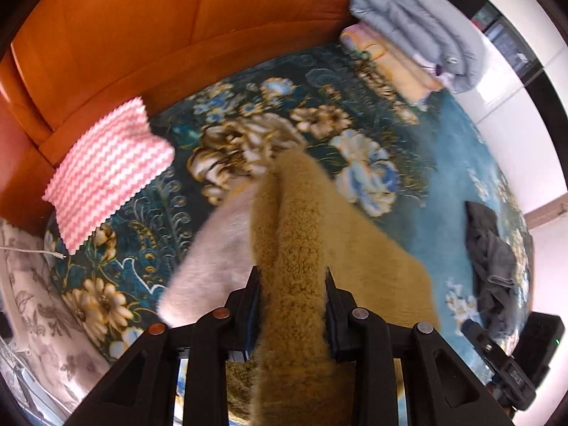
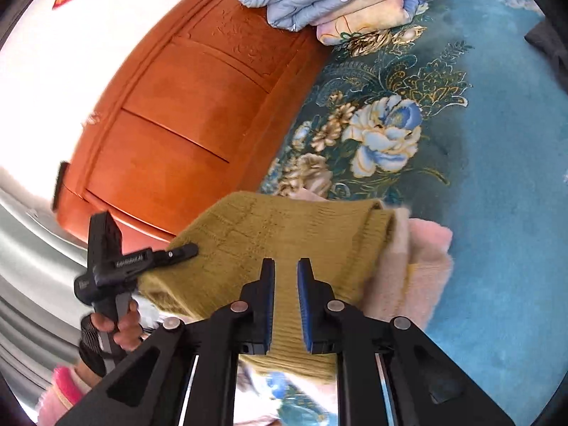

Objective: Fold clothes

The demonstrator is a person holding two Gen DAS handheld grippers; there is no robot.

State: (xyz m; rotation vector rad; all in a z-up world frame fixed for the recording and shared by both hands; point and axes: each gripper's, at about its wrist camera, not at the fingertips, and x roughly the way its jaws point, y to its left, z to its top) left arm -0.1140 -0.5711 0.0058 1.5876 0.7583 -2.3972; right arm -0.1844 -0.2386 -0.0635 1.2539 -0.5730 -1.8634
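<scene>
Left gripper [image 1: 294,284] jaws clamped a bunched fold of the sweater [image 1: 298,234], lifted over the bed [image 1: 443,163] near the headboard [image 1: 142,28]. Right gripper [image 2: 285,277] jaws sat slightly apart over the sweater, gripping nothing.

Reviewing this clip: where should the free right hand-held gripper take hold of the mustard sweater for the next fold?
Probably the ribbed folded edge of the mustard sweater, approached from the near side along the blanket. That edge forms a thick lip. The left hand-held gripper already pinches the opposite bunched end; the right hand-held gripper looks open.
</scene>
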